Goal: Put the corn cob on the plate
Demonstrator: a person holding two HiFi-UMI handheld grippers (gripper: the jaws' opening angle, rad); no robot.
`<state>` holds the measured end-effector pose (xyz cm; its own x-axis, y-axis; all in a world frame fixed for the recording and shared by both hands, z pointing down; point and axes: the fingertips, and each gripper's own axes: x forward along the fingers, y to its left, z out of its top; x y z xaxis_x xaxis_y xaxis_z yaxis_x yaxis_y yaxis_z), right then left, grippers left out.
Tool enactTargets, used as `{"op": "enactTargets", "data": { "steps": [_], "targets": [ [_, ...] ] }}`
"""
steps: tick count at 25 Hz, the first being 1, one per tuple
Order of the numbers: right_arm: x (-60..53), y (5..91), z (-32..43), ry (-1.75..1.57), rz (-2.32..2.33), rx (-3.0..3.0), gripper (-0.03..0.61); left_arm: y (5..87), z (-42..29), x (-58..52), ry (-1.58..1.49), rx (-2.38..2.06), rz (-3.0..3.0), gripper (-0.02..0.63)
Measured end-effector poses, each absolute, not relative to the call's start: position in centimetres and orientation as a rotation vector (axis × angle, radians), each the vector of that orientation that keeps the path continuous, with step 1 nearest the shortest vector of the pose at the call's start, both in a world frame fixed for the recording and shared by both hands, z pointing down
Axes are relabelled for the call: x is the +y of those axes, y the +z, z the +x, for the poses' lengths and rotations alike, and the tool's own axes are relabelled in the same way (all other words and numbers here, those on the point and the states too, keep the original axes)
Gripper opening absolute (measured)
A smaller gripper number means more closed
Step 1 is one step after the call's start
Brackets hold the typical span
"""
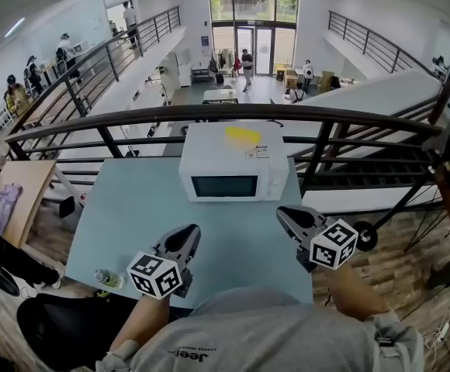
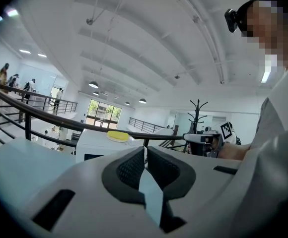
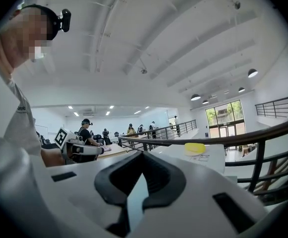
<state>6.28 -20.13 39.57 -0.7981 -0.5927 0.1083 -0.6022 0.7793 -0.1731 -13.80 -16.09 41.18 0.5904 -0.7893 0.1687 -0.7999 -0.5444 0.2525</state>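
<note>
A yellow, flat, plate-like thing (image 1: pixel 243 135) lies on top of the white microwave (image 1: pixel 235 161) at the far side of the pale blue table (image 1: pixel 132 208). It also shows in the left gripper view (image 2: pixel 117 136) and in the right gripper view (image 3: pixel 195 148). No corn cob is in sight in any view. My left gripper (image 1: pixel 191 231) hangs over the table's near part, left of centre, its jaws shut and empty (image 2: pixel 145 148). My right gripper (image 1: pixel 282 213) hovers near the table's right side, also shut with nothing between its pads (image 3: pixel 143 155). Both point toward the microwave.
A small plastic bottle (image 1: pixel 109 278) lies at the table's near left corner. A dark metal railing (image 1: pixel 209 115) runs right behind the microwave, with a drop to a lower floor beyond. The microwave door is closed.
</note>
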Motion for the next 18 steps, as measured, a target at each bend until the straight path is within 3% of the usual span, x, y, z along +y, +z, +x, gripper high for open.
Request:
{"op": "enactTargets", "data": {
  "steps": [18],
  "targets": [
    [-19.92,39.50,6.26,0.319,0.950,-2.940,0.017,41.66,-13.90,-15.54,0.044,-1.320,2.498,0.032]
  ]
}}
